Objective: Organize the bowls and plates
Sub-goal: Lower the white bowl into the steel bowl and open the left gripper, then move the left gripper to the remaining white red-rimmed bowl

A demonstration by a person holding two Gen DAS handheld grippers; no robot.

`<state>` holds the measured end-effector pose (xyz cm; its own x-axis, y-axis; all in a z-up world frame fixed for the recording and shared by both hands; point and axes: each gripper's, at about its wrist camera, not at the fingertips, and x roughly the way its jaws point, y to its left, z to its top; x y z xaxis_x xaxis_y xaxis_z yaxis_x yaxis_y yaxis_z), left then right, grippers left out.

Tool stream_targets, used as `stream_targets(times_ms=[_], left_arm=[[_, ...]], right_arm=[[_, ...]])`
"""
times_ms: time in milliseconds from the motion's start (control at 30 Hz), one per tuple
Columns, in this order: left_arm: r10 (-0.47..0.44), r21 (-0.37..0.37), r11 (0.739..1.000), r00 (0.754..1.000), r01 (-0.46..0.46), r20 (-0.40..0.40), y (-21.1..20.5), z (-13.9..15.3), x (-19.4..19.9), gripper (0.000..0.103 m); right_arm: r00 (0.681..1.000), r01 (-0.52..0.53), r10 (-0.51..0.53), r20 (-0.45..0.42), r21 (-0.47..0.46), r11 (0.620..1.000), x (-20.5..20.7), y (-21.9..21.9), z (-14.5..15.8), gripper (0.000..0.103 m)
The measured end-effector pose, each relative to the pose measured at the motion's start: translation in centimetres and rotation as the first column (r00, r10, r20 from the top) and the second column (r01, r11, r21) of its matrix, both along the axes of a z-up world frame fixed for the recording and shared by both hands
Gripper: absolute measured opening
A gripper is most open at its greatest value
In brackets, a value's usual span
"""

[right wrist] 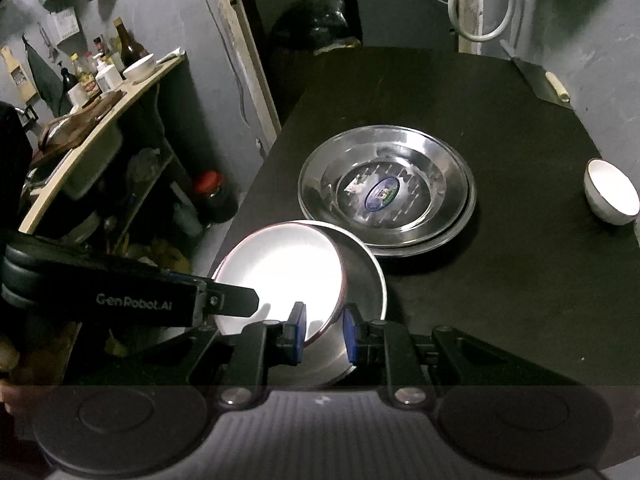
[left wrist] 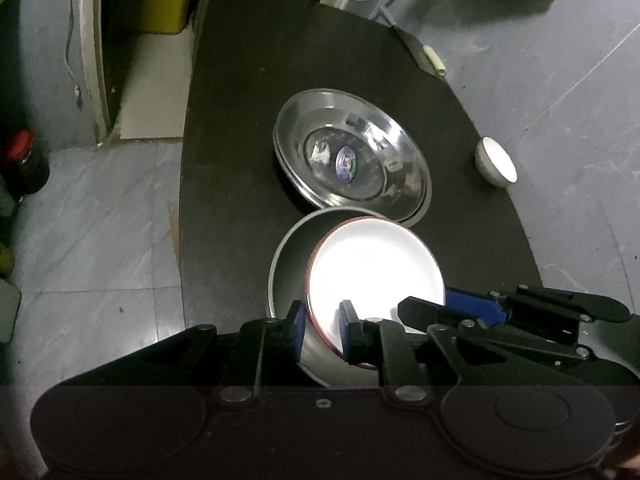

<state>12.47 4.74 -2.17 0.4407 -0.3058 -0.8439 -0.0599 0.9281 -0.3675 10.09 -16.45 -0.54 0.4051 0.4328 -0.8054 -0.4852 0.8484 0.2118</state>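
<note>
White plate [left wrist: 376, 268] with red rim sits tilted inside a grey metal dish [left wrist: 288, 268] at near edge of dark tabletop [left wrist: 240, 120]. Left gripper [left wrist: 322, 330]: fingers narrow, straddling the plate's near rim. Right gripper [right wrist: 324, 332]: fingers narrow, straddling the same rim from the right; contact unclear for both. Stacked steel plates [right wrist: 386, 192] just beyond. Small white bowl [right wrist: 612, 192] far right, well apart.
</note>
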Motion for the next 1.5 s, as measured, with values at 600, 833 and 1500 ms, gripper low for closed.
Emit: stream_targets(times_ms=[600, 833, 1500], left_arm=[[-0.004, 0.042, 0.999, 0.999, 0.005, -0.032, -0.7, -0.3, 0.6, 0.024], [0.001, 0.096, 0.995, 1.0, -0.002, 0.018, -1.0, 1.1, 0.4, 0.036], [-0.121, 0.268, 0.963, 0.942, 0.035, 0.314, -3.6, 7.3, -0.5, 0.102]], right_arm=[[0.998, -0.006, 0.005, -0.061, -0.013, 1.0, 1.4, 0.1, -1.2, 0.029], [0.999, 0.006, -0.006, -0.041, 0.012, 1.0, 1.9, -0.5, -0.6, 0.031], [0.968, 0.25, -0.252, 0.012, 0.08, 0.965, 5.0, -5.6, 0.2, 0.103]])
